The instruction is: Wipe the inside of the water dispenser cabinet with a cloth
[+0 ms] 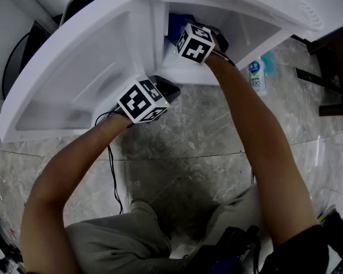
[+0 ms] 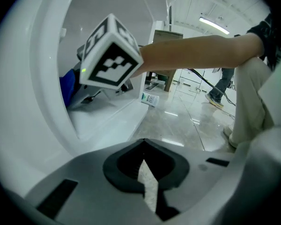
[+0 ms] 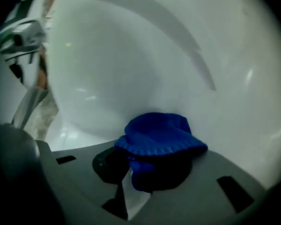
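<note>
The white water dispenser cabinet (image 1: 97,67) stands with its door open. My right gripper (image 3: 140,172) reaches inside it, shut on a blue knitted cloth (image 3: 157,135) that lies against the curved white inner wall (image 3: 145,64). In the head view only its marker cube (image 1: 195,43) and a bit of the blue cloth (image 1: 174,24) show in the opening. My left gripper (image 2: 145,172) is shut and empty, held just outside the opening's lower edge (image 1: 163,93). From there it looks in at the right gripper's cube (image 2: 110,53) and the cloth (image 2: 67,88).
A small labelled bottle (image 1: 255,76) stands on the marble floor right of the cabinet, also seen as the bottle (image 2: 151,99). Dark wooden furniture (image 1: 337,67) is at the far right. A black cable (image 1: 111,170) hangs from the left gripper. The person's legs are below.
</note>
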Available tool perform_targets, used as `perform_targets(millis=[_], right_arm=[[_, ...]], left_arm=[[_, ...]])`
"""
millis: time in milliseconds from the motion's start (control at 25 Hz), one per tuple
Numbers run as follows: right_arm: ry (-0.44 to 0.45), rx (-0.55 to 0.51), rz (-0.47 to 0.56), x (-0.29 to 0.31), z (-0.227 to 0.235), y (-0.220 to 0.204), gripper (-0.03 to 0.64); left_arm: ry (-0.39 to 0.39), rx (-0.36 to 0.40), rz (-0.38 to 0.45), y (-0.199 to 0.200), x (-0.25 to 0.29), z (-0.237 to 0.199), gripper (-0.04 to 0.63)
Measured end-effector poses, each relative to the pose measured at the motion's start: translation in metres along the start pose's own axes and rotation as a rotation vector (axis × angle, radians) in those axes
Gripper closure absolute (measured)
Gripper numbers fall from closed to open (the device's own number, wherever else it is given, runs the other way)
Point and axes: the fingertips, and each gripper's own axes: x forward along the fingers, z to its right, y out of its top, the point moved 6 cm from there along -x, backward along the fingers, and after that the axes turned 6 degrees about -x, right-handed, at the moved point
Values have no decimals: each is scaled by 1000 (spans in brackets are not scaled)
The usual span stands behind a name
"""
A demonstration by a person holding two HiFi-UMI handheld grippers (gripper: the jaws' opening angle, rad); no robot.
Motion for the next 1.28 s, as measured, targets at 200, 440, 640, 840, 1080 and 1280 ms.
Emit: perform_targets(millis=[200,440,640,840,1080,1280], right_arm=[[-105,213,-49,8,15,2,532],[194,189,96,-27,-32,-2,531],[369,312,202,-79,-74,-8,531],[405,545,282,-139,-91,-36,531],[387,801,356,-208,-90,-84,531],[507,887,445,-253,-109,-105,531]], left_arm=[[44,19,45,4,-17,1,591],[122,38,105,6,-32,-10,591],[135,94,145,26,-35,-4,591],[106,225,189,47,-28,27,590],[88,453,235,82,9,71,338],[55,616,239,107,36,106,296]])
